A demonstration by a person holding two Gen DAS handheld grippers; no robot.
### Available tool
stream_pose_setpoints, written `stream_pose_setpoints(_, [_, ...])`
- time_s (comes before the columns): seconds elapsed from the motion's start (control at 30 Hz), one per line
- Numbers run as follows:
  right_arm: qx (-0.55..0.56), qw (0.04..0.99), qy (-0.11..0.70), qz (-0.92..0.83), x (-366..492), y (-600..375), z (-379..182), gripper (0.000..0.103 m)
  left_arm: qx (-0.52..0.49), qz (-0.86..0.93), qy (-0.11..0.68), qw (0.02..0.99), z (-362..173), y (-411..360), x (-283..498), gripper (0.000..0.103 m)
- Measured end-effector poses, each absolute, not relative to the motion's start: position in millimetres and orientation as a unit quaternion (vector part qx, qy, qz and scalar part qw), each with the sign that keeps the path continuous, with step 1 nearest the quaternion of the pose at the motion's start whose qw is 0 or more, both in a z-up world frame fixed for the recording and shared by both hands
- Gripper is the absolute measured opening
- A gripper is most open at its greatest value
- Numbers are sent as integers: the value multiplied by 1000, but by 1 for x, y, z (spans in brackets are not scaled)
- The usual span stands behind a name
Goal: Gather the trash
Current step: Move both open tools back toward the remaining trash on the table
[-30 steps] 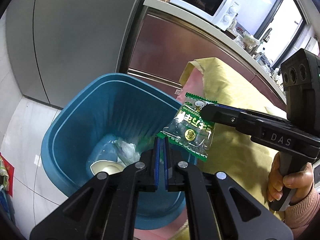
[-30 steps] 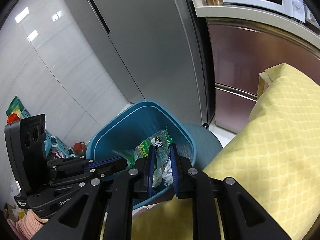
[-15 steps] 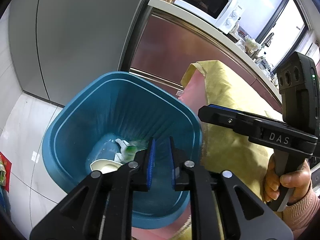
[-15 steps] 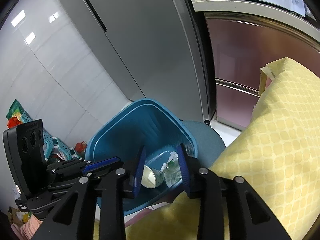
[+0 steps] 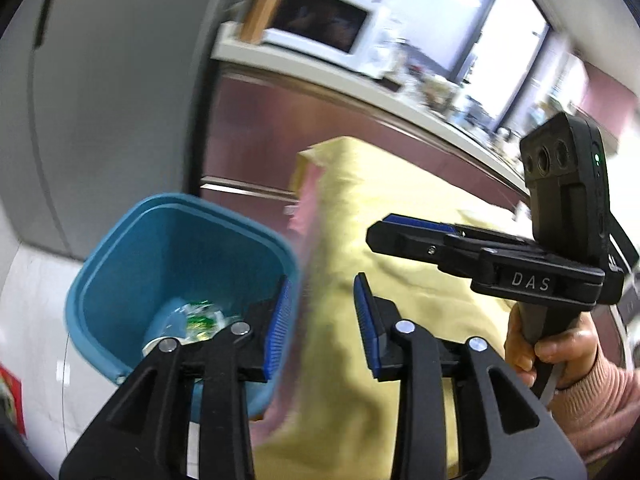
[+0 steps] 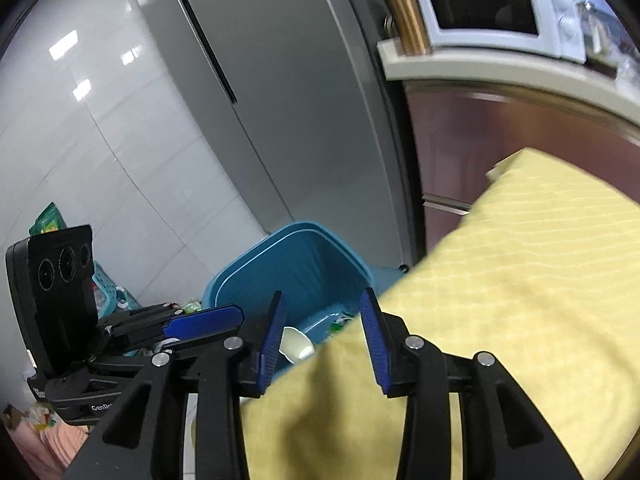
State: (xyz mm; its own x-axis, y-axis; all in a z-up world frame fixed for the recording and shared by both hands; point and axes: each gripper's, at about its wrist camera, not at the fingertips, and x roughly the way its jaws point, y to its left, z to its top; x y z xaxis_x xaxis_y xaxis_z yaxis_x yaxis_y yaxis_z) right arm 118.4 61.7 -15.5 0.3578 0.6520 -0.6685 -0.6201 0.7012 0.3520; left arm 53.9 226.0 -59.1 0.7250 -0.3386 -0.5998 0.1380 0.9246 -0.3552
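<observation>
A blue trash bin (image 5: 176, 256) stands on the floor beside the table; it also shows in the right wrist view (image 6: 304, 264). A green snack wrapper (image 5: 200, 318) lies at its bottom next to a white cup (image 6: 296, 346). My left gripper (image 5: 320, 308) is open and empty, at the bin's right rim over the table edge. My right gripper (image 6: 322, 334) is open and empty, above the table edge near the bin. The right gripper also shows in the left wrist view (image 5: 412, 226), and the left gripper in the right wrist view (image 6: 204, 318).
A yellow tablecloth (image 6: 520, 300) covers the table to the right of the bin. A grey fridge (image 6: 260, 100) stands behind the bin. A white microwave (image 6: 492, 8) sits on the counter. A teal basket (image 6: 110, 294) stands on the floor at left.
The right gripper let go of the green wrapper, which fell into the bin. Both grippers have opened wider and moved right, toward the table.
</observation>
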Motion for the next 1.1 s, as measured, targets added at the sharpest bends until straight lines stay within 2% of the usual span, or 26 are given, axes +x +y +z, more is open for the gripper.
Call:
stream_pose_setpoints(0.33, [44,878,369,302,78,-54,13,38,-98,-274,349,891,-48,103,53,42])
stream_pose_setpoints(0.6, [87,906,363,198,57,-153,2,39,-90,-337,367,862,-56,25,63,51])
stream_pose_setpoints(0.97, [131,923,354,75,33,-255,-14,40,-90,-359,413,832,-72,-31,92,53])
stream_pose_setpoints(1.03, [138,924,353,56,34,-270,-17,45,-83,-357,415,833,-71,-38,96,55])
stream_pose_setpoints(1.1, [149,921,357,40,35,-285,-22,46,-75,-355,422,831,-71,-45,100,56])
